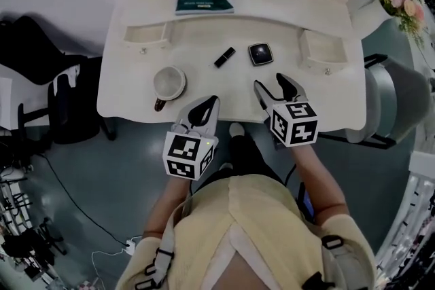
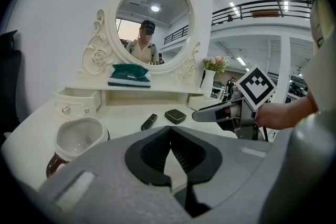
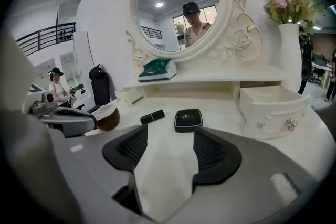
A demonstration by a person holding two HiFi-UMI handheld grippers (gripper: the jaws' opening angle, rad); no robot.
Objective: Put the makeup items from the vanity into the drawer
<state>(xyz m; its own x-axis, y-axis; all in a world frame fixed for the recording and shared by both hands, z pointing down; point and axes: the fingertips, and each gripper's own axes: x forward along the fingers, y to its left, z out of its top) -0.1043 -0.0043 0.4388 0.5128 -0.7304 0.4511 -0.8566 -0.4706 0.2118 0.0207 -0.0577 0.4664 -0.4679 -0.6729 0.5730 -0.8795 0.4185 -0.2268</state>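
Above the vanity (image 1: pixel 129 97) front edge, right gripper (image 1: pixel 269 81) has fingers (image 1: pixel 291 88) released, left gripper (image 1: pixel 213 102) clenched empty.

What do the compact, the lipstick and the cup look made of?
Compact: likely glossy black plastic; its lid shows a bright reflection.
Lipstick: black tube, probably plastic, with a duller sheen.
Cup: looks like glazed ceramic, pale and smooth inside, brown outside.

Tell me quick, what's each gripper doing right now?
Left gripper: closed, empty.
Right gripper: open, empty.
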